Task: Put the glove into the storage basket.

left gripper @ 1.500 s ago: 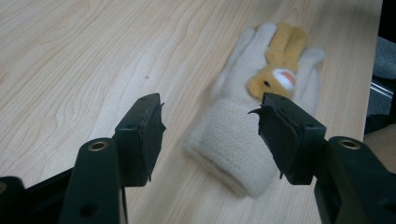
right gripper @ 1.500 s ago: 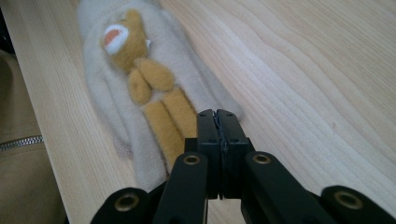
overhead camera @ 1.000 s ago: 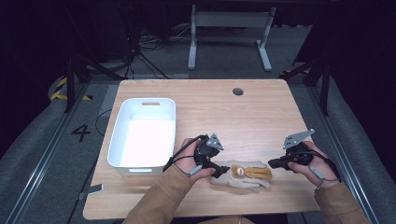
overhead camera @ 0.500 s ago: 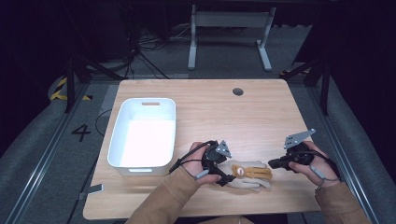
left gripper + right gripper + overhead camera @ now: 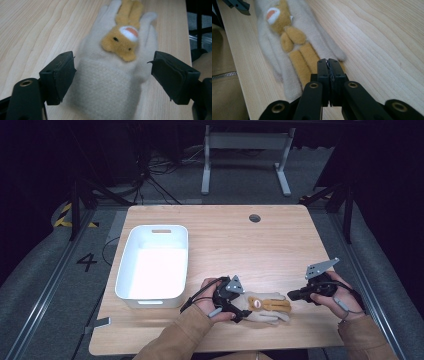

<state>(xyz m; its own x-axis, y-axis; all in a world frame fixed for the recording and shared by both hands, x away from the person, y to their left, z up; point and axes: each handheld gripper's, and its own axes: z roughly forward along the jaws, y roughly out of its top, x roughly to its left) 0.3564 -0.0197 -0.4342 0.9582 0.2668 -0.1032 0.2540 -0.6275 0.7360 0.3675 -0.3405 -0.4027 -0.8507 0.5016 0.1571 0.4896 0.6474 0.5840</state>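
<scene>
A cream glove (image 5: 267, 309) with a brown bear sewn on its back lies flat near the front edge of the wooden table (image 5: 260, 245). My left gripper (image 5: 244, 312) is low over the cuff. In the left gripper view its jaws have just been opening, and the left gripper (image 5: 113, 72) stands open with the glove (image 5: 112, 85) between the jaws, pads clear of the fabric. My right gripper (image 5: 291, 296) is at the glove's fingertip end. In the right gripper view the right gripper (image 5: 328, 65) is shut over the glove (image 5: 287, 37); whether it pinches fabric I cannot tell.
A white plastic bin (image 5: 125, 270) stands on the left half of the table, just left of my left hand. A round cable hole (image 5: 254, 218) sits near the far edge. A tan sleeve (image 5: 224, 82) lies along the table's front edge.
My left gripper has come down and shifted right onto the glove's cuff, its jaws now either side of it. The right gripper and the glove have stayed put.
</scene>
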